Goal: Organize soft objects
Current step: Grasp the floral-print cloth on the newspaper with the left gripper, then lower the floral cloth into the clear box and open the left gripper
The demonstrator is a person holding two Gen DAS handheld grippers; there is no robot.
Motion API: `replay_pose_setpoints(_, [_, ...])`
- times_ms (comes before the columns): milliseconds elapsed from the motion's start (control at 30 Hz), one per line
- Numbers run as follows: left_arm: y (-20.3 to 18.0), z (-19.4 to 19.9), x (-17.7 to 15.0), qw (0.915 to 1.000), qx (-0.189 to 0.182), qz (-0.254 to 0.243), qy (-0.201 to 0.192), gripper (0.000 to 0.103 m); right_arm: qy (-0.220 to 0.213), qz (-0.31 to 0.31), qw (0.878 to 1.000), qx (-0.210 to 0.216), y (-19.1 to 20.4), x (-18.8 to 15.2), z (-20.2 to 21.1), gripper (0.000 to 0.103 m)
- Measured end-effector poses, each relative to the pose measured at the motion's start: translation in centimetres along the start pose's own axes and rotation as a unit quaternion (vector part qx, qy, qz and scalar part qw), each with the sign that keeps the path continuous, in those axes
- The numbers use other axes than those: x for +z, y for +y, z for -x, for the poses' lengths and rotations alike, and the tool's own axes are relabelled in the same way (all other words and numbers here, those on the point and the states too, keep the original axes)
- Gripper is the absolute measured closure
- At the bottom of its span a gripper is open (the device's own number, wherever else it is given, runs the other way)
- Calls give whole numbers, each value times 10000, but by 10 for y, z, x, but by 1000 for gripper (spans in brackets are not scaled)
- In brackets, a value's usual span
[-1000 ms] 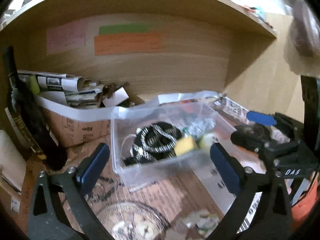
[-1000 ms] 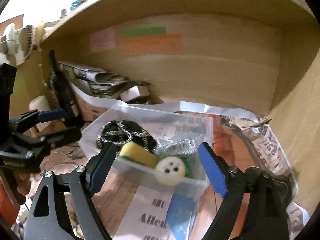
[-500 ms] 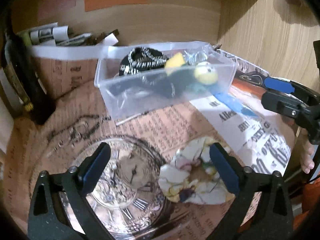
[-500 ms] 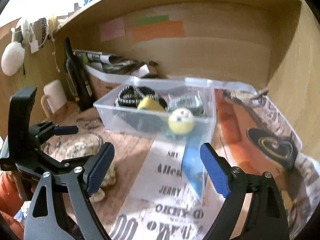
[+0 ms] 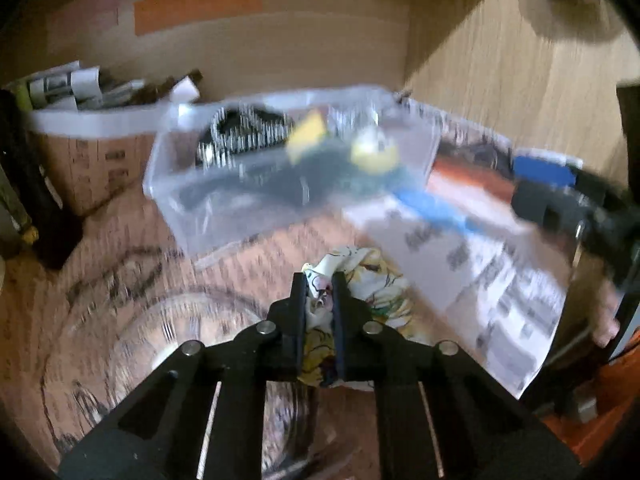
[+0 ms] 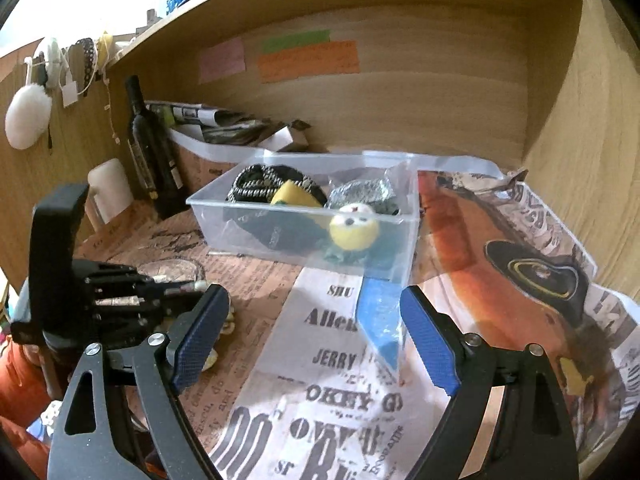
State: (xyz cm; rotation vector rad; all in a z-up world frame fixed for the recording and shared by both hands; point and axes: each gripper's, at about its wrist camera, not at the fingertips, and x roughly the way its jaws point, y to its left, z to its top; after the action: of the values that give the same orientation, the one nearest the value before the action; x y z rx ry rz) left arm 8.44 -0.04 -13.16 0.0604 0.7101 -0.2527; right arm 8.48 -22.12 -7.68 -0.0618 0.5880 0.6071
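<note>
My left gripper is shut on a crumpled floral cloth just in front of the clear plastic bin; the left wrist view is blurred. The bin holds a black-and-white braided item, a yellow sponge, a silver crinkled piece and a yellow-white ball. My right gripper is open and empty above the newspaper, nearer than the bin. The left gripper shows at the left of the right wrist view, over the cloth.
A dark bottle and a white mug stand at the left. A box of rolled papers stands behind the bin. A glass dish lies by the left gripper. Wooden walls close the back and right. Newspaper covers the desk.
My left gripper has closed on the floral cloth, which lay loose between its open fingers before. The right gripper has pulled back a little and stays open.
</note>
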Motion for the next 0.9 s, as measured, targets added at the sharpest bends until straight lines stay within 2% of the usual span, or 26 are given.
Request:
replay_pose_setpoints(233, [5, 28, 63, 9941, 257, 148, -1046, 92, -247, -37, 9997, -47, -7, 12, 8, 17])
replay_pose_setpoints(367, [14, 20, 97, 9890, 436, 321, -1379, 92, -326, -85, 9994, -66, -11, 17, 11, 17])
replay_pose_setpoints(533, [23, -14, 129, 9903, 435, 483, -1230, 92, -392, -126, 9991, -69, -14, 20, 11, 17])
replay_pose_setpoints(733, [24, -71, 132, 9950, 625, 502, -594, 91, -419, -186, 9989, -13, -14, 23, 7, 17])
replay_pose_setpoints(833, [23, -78, 126, 9966, 474, 555, -390, 80, -416, -169, 9990, -15, -13, 24, 5, 17])
replay_pose_setpoints(900, [22, -72, 121, 9964, 431, 601, -419, 71, -416, -148, 9990, -58, -12, 24, 4, 17])
